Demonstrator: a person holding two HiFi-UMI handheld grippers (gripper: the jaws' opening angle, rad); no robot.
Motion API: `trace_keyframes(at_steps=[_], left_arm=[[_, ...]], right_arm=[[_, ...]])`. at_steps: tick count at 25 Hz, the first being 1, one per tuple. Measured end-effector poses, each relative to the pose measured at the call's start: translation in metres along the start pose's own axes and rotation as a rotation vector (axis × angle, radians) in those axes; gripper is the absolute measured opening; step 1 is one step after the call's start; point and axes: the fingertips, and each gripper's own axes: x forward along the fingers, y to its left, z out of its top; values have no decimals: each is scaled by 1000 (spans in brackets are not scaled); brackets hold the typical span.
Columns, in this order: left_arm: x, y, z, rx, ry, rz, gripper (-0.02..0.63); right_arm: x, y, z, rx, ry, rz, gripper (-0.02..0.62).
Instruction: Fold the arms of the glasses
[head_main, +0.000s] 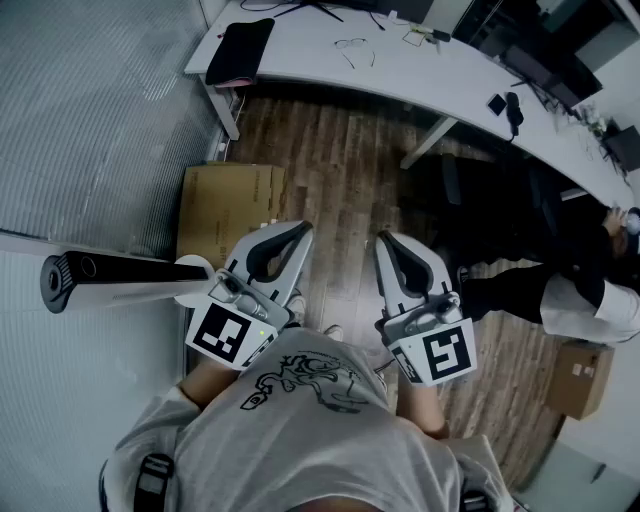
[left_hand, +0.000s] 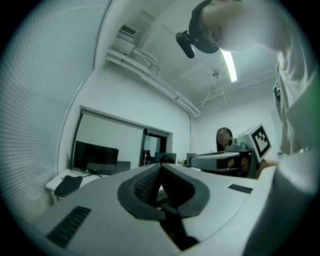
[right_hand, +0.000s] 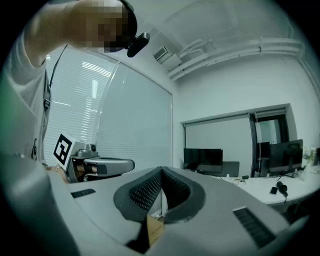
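Well apart from both grippers, the glasses (head_main: 352, 47) lie near the left end of the white desk (head_main: 420, 75), beside a black pouch (head_main: 240, 50). The left gripper (head_main: 300, 232) and right gripper (head_main: 385, 242) are clenched shut and empty, held at the person's chest. A cardboard box (head_main: 228, 205) sits on the floor between. Only the head view shows the glasses; the left gripper view shows a monitor (left_hand: 95, 157) behind the pouch.

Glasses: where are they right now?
In the head view the glasses lie on the white desk at the top, just right of the black pouch, well beyond the left gripper and the right gripper.
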Motion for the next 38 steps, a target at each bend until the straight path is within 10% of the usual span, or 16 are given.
trace_keyframes(at_steps=[19,38], left_arm=[[-1,61,-21,-48,40,-8,21],[216,90,-16,-12,49,-12,21]], right_arm=[[55,4,-12,22,3,-22,9],[116,-205,-5,36,-22,-43,9]])
